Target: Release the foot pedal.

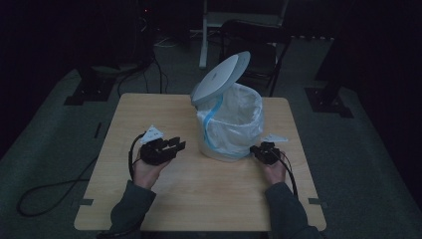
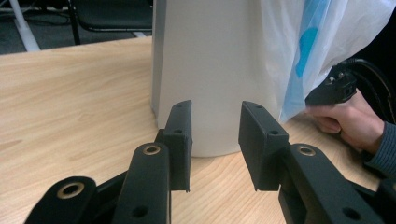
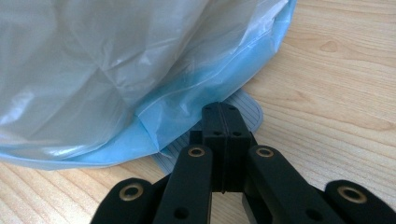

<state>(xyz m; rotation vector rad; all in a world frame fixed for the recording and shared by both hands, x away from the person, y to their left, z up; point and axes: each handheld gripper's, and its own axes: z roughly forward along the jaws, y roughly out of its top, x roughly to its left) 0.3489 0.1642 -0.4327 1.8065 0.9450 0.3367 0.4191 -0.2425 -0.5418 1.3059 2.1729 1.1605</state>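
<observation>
Near the tabletop's far edge, the lidded bin (image 1: 230, 122) is waiting while the right gripper (image 3: 223, 122), jaws together, is nosing its bag (image 3: 116, 70); the left gripper (image 2: 215, 133), jaws apart, probably needs to steady the bin next.

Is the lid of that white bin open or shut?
Open: the lid stands tilted up above the bin, exposing the liner bag.
</observation>
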